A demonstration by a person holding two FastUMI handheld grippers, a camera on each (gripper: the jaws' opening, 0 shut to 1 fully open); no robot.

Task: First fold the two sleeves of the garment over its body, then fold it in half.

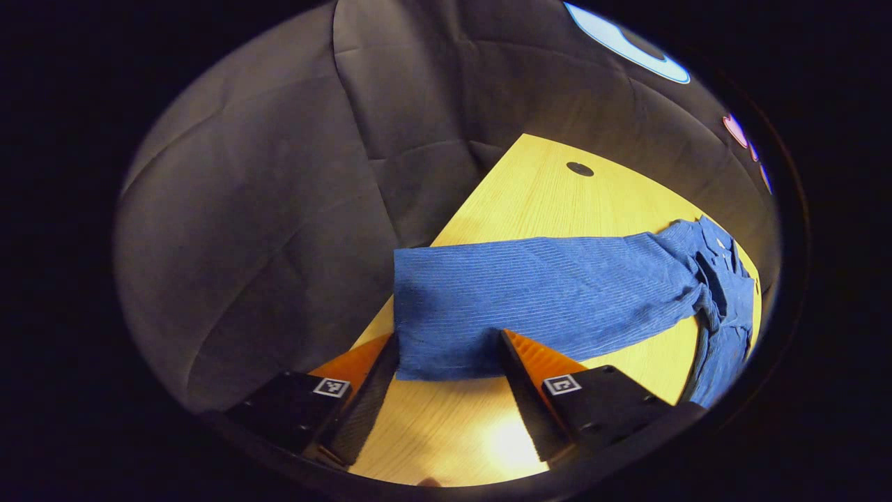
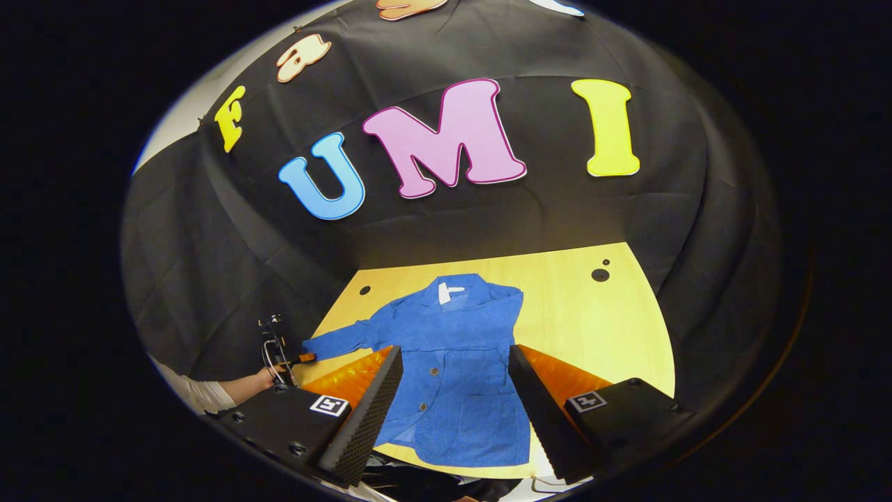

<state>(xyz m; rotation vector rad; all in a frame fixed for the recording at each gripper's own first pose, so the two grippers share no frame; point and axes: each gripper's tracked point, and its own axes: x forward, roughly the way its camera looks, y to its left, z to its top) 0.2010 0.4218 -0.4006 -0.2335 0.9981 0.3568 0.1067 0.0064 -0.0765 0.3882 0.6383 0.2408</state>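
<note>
Garment [image 2: 456,362]: a blue button-front jacket, which we see lying flat on the light wooden table [image 2: 592,321], collar toward the black cloth wall and hem at the near edge. In the right gripper view one sleeve already lies folded over the body on the right side, while the other sleeve [image 1: 543,293] stretches out toward the table's left edge. In the left gripper view we see that outstretched sleeve running away from the camera, its cuff end lying between the wide-spread fingers of the left gripper [image 1: 449,373]; we cannot tell whether either finger touches the cloth. In the right gripper view this gripper appears small at the sleeve's end, held by a hand [image 2: 261,380] in a white sleeve. We note the right gripper [image 2: 456,390] hovering over the jacket's lower front, jaws wide apart, holding nothing.
</note>
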